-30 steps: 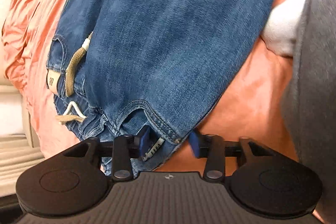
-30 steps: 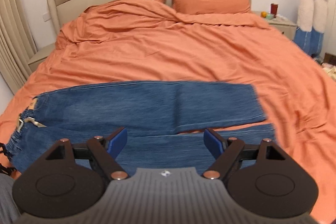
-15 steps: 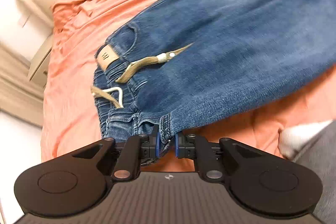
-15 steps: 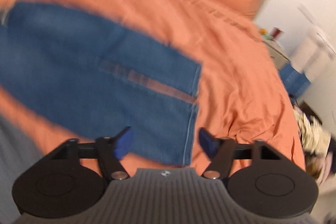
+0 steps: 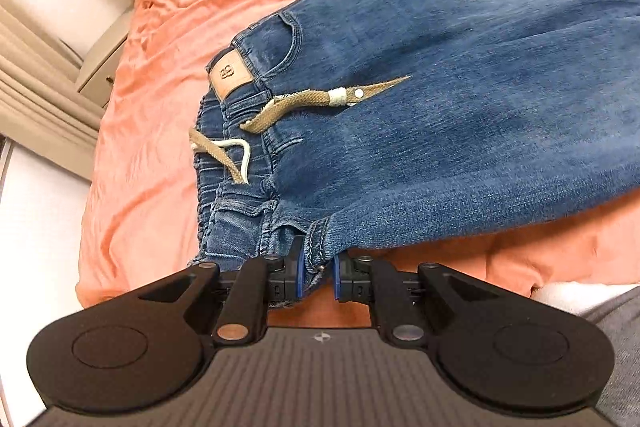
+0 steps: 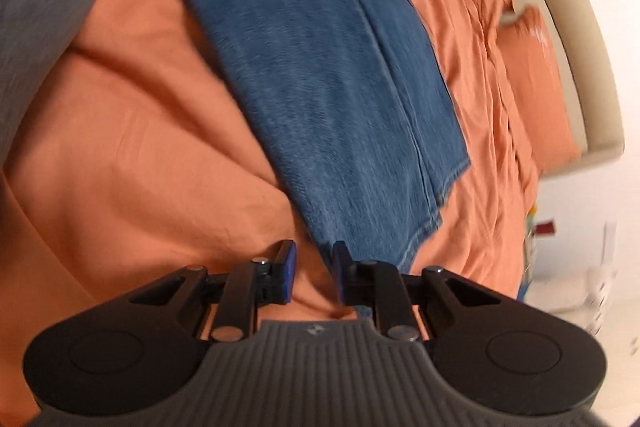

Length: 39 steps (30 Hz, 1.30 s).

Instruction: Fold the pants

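Denim pants are lying across the orange bed, legs stacked lengthwise; I am reading them as heavy, soft and floppy, so I am judging the thick seamed edges the best holds. My left claw is pinching the waistband corner between its blue pads; my right claw is hanging just off the hem end, its pads a little apart with only orange sheet between them. A tan drawstring is trailing loose over the denim and may be snagging a fold. A tan waistband patch is showing an embossed mark that looks like "88", though I am not sure of it.
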{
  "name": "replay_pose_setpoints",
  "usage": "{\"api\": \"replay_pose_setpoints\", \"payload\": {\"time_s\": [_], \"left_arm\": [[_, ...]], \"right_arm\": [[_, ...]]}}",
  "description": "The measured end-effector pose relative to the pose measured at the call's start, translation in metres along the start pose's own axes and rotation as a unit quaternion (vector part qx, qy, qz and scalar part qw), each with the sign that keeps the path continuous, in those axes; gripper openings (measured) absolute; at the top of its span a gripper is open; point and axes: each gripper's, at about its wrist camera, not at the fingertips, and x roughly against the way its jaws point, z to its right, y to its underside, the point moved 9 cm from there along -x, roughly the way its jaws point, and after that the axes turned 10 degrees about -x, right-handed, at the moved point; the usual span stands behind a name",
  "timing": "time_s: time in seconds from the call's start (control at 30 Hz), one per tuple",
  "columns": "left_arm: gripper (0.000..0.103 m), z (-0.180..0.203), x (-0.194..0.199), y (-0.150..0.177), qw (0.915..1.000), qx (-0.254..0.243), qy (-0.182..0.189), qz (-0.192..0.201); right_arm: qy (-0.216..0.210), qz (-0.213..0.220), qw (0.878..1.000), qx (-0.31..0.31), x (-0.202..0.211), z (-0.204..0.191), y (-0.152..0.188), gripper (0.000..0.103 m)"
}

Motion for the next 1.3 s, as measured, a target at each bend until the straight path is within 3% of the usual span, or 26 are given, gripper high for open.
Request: {"api": "replay_pose_setpoints", "payload": {"time_s": [0.13, 0.23, 0.5, 0.7, 0.8, 0.9, 1.3], "left_arm": [[0.014, -0.003, 0.001, -0.002, 0.9999, 0.015, 0.000, -0.001], [0.014, -0.004, 0.003, 0.000, 0.9997, 0.025, -0.002, 0.004], [0.014, -0.026, 0.034, -0.005, 0.9950, 0.081, -0.011, 0.058], [0.013, -0.068, 0.079, -0.029, 0.9859, 0.128, -0.017, 0.106], [0.013, -0.083, 0.076, -0.049, 0.9859, 0.134, -0.017, 0.099], [0.013, -0.088, 0.060, -0.076, 0.9870, 0.128, -0.023, 0.094], [0.014, -0.115, -0.057, -0.184, 0.9912, 0.126, -0.020, 0.037]], "right_arm": [[0.012, 0.008, 0.999, 0.033, -0.010, -0.007, 0.003, 0.011], [0.033, 0.009, 0.998, 0.044, -0.014, -0.009, 0.006, 0.000], [0.078, 0.031, 0.993, -0.078, 0.019, 0.049, -0.019, 0.000], [0.132, 0.071, 0.974, -0.167, 0.066, 0.129, -0.063, 0.000], [0.136, 0.066, 0.965, -0.215, 0.070, 0.166, -0.081, 0.000], [0.119, 0.030, 0.961, -0.247, 0.040, 0.186, -0.095, 0.000], [0.090, -0.059, 0.967, -0.230, -0.130, 0.233, -0.156, 0.000]]}}
